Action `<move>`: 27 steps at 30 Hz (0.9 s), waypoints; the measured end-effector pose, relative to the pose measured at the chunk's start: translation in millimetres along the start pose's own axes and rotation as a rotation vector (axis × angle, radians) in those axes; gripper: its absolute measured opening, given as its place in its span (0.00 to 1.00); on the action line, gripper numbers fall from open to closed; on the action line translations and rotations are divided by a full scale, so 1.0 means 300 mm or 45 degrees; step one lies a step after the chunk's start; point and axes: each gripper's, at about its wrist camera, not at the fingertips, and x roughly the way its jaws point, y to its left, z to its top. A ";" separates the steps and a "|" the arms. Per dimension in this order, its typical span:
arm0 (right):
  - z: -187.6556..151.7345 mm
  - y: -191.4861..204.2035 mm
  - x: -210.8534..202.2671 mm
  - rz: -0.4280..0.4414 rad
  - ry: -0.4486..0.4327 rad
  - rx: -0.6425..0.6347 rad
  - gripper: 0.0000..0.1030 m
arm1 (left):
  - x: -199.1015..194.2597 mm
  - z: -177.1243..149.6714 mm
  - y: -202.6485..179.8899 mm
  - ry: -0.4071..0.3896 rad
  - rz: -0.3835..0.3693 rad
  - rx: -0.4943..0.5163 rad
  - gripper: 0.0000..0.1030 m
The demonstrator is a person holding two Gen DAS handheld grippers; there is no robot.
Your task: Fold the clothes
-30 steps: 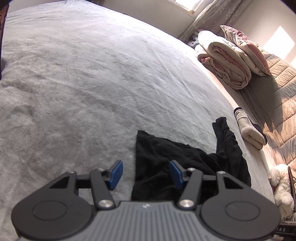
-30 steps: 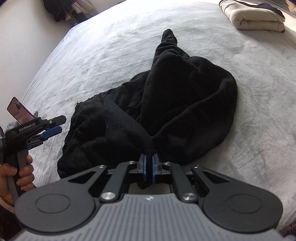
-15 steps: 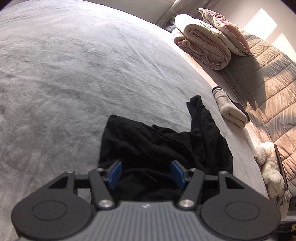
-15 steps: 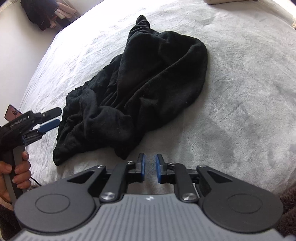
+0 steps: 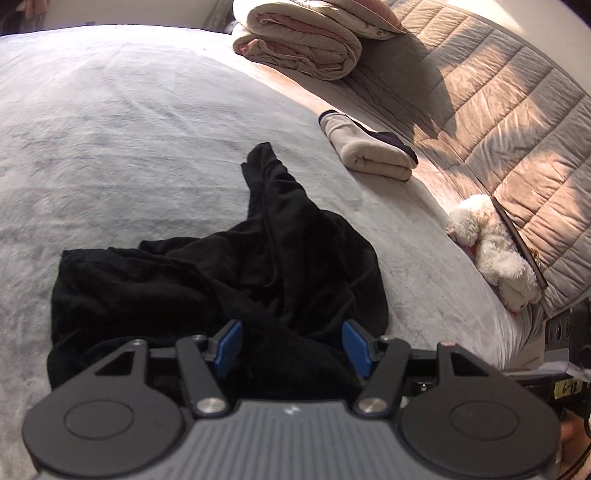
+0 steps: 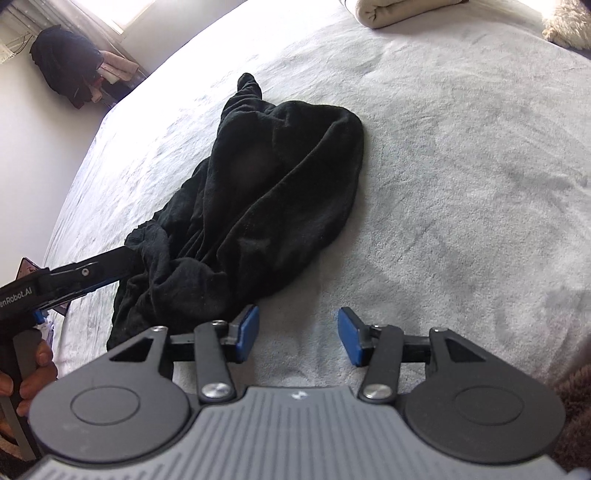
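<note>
A crumpled black garment lies in a heap on the grey bed cover; it also shows in the right wrist view. My left gripper is open, its jaws spread over the near edge of the garment. In the right wrist view the left gripper reaches the garment's left edge. My right gripper is open and empty over bare cover, just right of the garment's near end.
A folded beige garment lies beyond the black one, also in the right wrist view. Folded duvets sit at the back. A white plush toy lies by the quilted headboard. Dark clothes hang by the wall.
My right gripper let go of the black garment, opened wide and drew back to the right. My left gripper moved in over the garment's near edge, still open.
</note>
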 end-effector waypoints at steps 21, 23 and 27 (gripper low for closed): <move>0.066 -0.146 -0.070 0.089 -0.116 0.116 0.51 | 0.280 -0.089 -0.258 0.107 0.231 0.423 0.32; 0.072 -0.149 -0.069 0.092 -0.118 0.118 0.51 | 0.261 -0.082 -0.246 0.081 0.240 0.403 0.07; 0.086 -0.135 -0.061 0.098 -0.112 0.101 0.51 | 0.182 -0.042 -0.200 -0.017 0.248 0.298 0.06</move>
